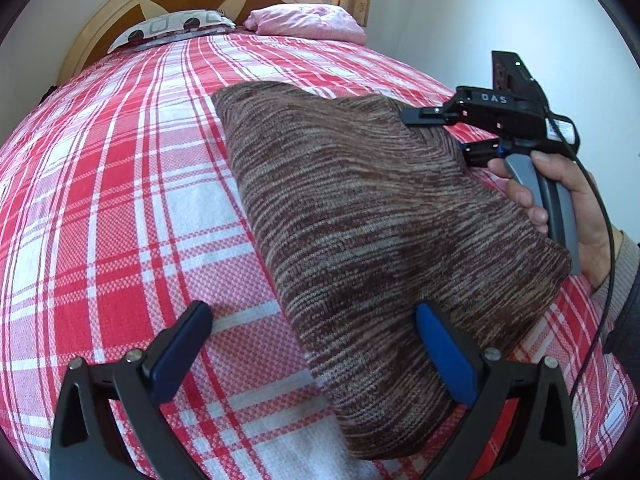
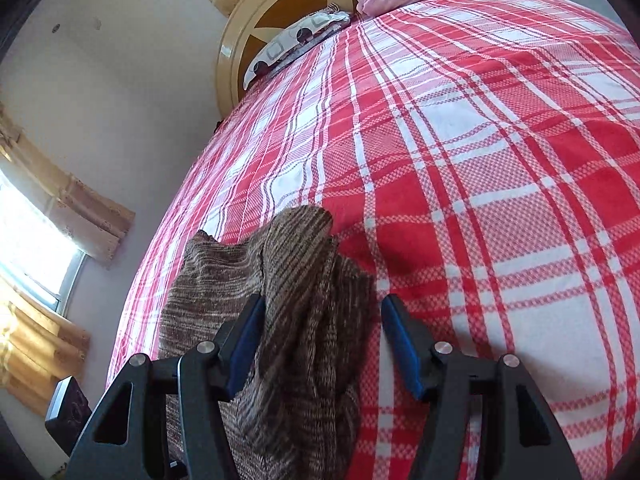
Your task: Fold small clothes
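The brown knit cloth (image 1: 360, 216) lies on the bed between the wide, empty left tongs (image 1: 316, 352) and under the half-open right tongs (image 2: 320, 344), which hold nothing, so a shallow pinch could let it slip away.

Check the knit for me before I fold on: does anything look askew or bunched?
Yes: the brown knit garment is bunched into a rumpled ridge between the open right gripper fingers, not flat on the plaid bedspread.

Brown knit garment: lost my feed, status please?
Left hand-held gripper open, garment edge between its fingers. Right hand-held gripper open around a raised fold. Brown knit garment partly folded on plaid bedspread. Nothing obstructing.
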Motion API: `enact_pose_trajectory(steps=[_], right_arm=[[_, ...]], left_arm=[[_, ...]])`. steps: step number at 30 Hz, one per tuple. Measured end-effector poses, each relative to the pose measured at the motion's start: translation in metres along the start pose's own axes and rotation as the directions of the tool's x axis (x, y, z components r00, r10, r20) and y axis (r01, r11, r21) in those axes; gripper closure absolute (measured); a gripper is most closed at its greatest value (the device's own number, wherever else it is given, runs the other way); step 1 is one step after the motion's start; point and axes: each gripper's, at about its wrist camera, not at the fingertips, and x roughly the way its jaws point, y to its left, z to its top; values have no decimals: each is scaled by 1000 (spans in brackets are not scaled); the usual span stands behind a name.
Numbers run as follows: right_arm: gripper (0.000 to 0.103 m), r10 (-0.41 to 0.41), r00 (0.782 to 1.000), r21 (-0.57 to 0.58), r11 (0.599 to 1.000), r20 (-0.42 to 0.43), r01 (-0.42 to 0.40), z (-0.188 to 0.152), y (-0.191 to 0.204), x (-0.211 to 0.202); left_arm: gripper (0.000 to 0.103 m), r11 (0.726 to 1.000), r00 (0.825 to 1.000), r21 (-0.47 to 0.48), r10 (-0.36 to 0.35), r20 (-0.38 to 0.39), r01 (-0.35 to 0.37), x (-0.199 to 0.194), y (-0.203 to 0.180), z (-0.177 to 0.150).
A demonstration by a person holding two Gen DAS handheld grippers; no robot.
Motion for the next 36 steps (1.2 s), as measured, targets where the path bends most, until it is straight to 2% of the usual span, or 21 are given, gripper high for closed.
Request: enact_pose_trajectory(steps=[3, 11, 13, 14, 16, 19, 20, 21, 23, 26, 31, 34, 36], right_arm=[[42, 23, 1000, 7, 1000, -2, -23, 6, -3, 4], [43, 19, 1000, -57, 998, -25, -20, 11, 10, 20], [48, 16, 1000, -52, 998, -26, -17, 11, 10, 20], [54, 26, 999, -46, 999, -31, -27, 11, 9, 20], [65, 87, 994, -13, 996, -62, -88, 9, 8, 22], [69, 68, 995, -28, 997, -68, -70, 7, 14, 24], [72, 60, 996, -33, 998, -63, -62, 6, 17, 24], [72, 49, 997, -39, 998, -53, -51, 6, 20, 23], [74, 35, 999, -51, 998, -28, -37, 3, 27, 18], [74, 56, 998, -35, 998, 13, -56, 1, 36, 6], [74, 97, 994, -44, 994, 40, -95, -9, 59, -12], [75, 106, 993, -55, 993, 45, -103, -13, 77, -17], [75, 127, 991, -52, 991, 48, -125, -16, 87, -20]], left_arm=[[12, 999, 999, -4, -45, 16, 45, -3, -2, 0], [13, 994, 995, -21, -103, -3, 103, 2, -2, 4], [22, 993, 993, -14, -120, 6, 120, -1, -3, 2], [32, 991, 991, -12, -135, 9, 135, -2, -3, 1], [36, 991, 991, -17, -134, 11, 134, -3, -2, 0], [52, 991, 991, -40, -129, 19, 130, -4, 2, 0], [63, 990, 991, -45, -135, 22, 136, -6, 3, 1], [69, 988, 990, -54, -141, 25, 142, -7, 5, 1], [75, 988, 990, -61, -140, 31, 142, -12, 5, 1], [84, 986, 987, -64, -150, 63, 154, -27, 6, -1], [92, 985, 982, -71, -147, 115, 156, -55, 15, -8], [102, 990, 981, -53, -122, 152, 132, -79, 21, -12], [102, 992, 977, -57, -105, 184, 117, -95, 29, -14]])
